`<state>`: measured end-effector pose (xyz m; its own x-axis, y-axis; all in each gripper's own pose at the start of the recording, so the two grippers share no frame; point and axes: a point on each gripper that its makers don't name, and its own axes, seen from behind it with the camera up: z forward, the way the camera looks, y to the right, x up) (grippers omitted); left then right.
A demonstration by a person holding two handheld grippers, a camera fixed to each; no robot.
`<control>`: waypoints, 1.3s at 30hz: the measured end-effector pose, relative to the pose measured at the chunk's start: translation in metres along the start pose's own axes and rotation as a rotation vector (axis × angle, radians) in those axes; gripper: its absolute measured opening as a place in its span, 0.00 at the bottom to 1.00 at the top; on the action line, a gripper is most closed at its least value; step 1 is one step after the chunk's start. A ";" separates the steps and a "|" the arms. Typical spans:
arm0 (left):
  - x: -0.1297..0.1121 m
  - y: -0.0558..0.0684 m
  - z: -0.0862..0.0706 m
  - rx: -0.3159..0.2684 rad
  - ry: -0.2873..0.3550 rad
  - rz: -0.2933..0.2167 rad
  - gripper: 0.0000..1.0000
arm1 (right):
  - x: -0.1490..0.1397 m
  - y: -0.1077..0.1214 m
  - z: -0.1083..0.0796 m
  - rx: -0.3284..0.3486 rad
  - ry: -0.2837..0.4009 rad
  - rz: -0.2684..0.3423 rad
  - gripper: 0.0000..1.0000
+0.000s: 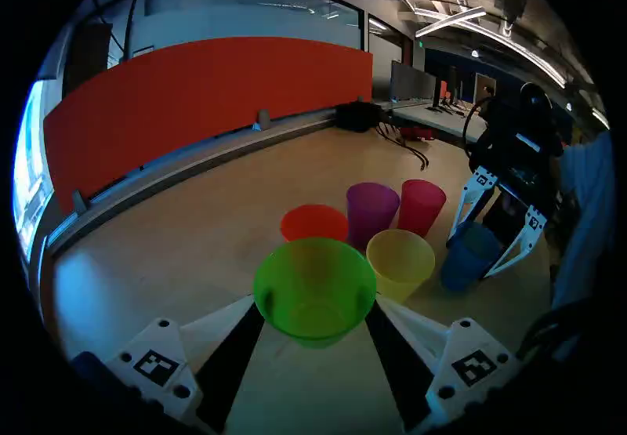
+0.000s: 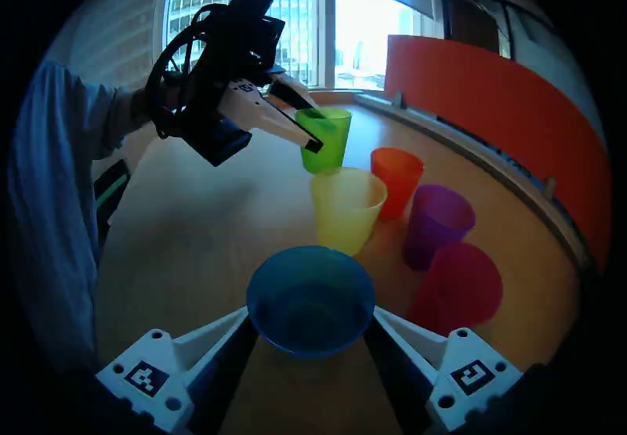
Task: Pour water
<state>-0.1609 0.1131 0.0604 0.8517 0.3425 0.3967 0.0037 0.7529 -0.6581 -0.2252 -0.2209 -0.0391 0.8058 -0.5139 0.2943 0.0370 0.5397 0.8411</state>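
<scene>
A green cup [image 1: 313, 290] stands upright between the fingers of my left gripper [image 1: 313, 311], which is shut on it. Just behind it cluster an orange cup [image 1: 313, 222], a purple cup [image 1: 371, 209], a pink cup [image 1: 421, 204] and a yellow cup [image 1: 400, 259]. To their right, my right gripper [image 1: 487, 243] is shut on a blue cup [image 1: 467, 259]. In the right gripper view the blue cup [image 2: 311, 300] sits upright in my right gripper [image 2: 311, 319], and farther off my left gripper [image 2: 316, 128] clasps the green cup [image 2: 329, 135]. I cannot tell whether either cup holds water.
The cups stand on a wooden table [image 1: 196, 231] backed by a long orange partition [image 1: 204, 98]. A person's blue sleeve [image 2: 55, 200] is at the left of the right gripper view, with bright windows [image 2: 360, 35] behind. Desks with cables [image 1: 404, 133] lie beyond.
</scene>
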 end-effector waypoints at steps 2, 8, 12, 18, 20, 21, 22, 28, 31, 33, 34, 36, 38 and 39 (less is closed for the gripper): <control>0.001 0.001 -0.002 0.000 0.006 -0.002 0.84 | 0.001 0.000 0.000 -0.009 0.010 0.004 0.87; 0.008 0.005 -0.009 0.002 0.033 -0.014 0.84 | 0.009 0.003 -0.008 -0.040 0.045 0.026 0.87; 0.019 0.009 -0.017 0.001 0.070 -0.030 0.84 | 0.020 0.004 -0.018 -0.061 0.076 0.046 0.87; 0.034 0.016 -0.028 -0.001 0.131 -0.051 0.84 | 0.040 0.007 -0.036 -0.092 0.127 0.065 0.87; 0.040 0.018 -0.032 0.001 0.151 -0.053 0.84 | 0.046 0.010 -0.043 -0.107 0.142 0.067 0.87; 0.043 0.019 -0.034 0.002 0.160 -0.054 0.84 | 0.049 0.012 -0.046 -0.114 0.149 0.068 0.87; 0.046 0.020 -0.036 0.003 0.170 -0.054 0.84 | 0.051 0.013 -0.050 -0.122 0.157 0.069 0.87; 0.063 0.026 -0.044 0.007 0.222 -0.045 0.85 | 0.065 0.019 -0.068 -0.157 0.199 0.079 0.87; 0.071 0.029 -0.047 0.006 0.246 -0.040 0.85 | 0.074 0.022 -0.075 -0.170 0.226 0.089 0.87; 0.076 0.032 -0.048 0.004 0.262 -0.036 0.85 | 0.079 0.024 -0.079 -0.176 0.244 0.096 0.87; 0.078 0.033 -0.048 0.004 0.269 -0.035 0.85 | 0.081 0.025 -0.081 -0.179 0.253 0.099 0.87; 0.081 0.035 -0.048 0.005 0.281 -0.032 0.85 | 0.085 0.026 -0.085 -0.185 0.269 0.104 0.87; 0.084 0.036 -0.048 0.006 0.291 -0.026 0.85 | 0.089 0.029 -0.088 -0.193 0.286 0.108 0.87; 0.086 0.037 -0.049 0.008 0.296 -0.023 0.85 | 0.091 0.030 -0.090 -0.197 0.293 0.110 0.87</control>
<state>-0.0618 0.1434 0.0388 0.9672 0.1472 0.2069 0.0220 0.7632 -0.6457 -0.0976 -0.1914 -0.0277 0.9452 -0.2484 0.2118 0.0306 0.7135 0.7000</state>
